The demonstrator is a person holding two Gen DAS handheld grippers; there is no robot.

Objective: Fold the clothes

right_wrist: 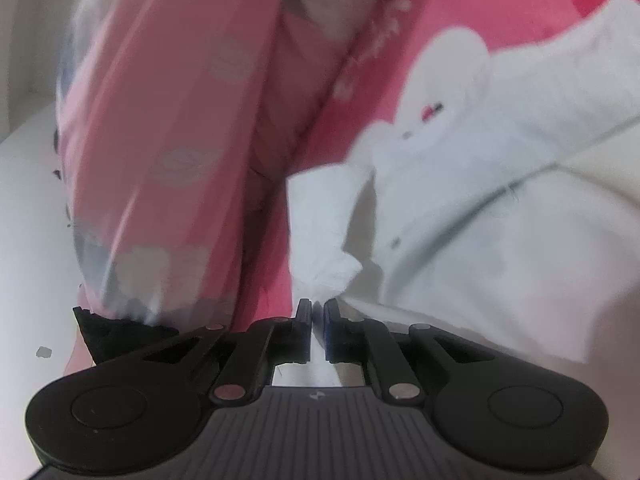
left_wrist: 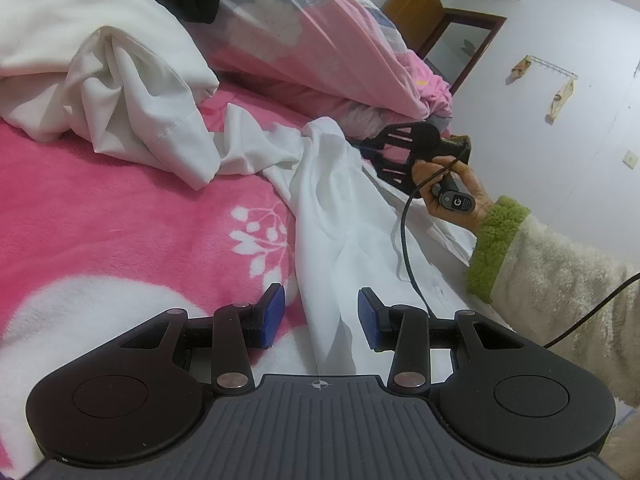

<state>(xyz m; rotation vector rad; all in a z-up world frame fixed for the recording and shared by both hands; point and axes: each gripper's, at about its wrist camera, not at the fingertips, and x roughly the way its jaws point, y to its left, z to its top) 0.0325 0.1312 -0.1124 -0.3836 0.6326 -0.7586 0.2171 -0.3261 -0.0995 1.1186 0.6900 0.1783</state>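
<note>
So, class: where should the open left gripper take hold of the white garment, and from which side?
Grip the raised fold of the white garment directly ahead of the left gripper, approaching straight forward. The fold already stands between the open jaws, while the right gripper pinches the far end.

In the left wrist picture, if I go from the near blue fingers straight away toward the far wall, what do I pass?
Left gripper, open → white garment lying on the pink blanket → right gripper, holding the garment's far end → pink floral quilt → wooden door.
</note>
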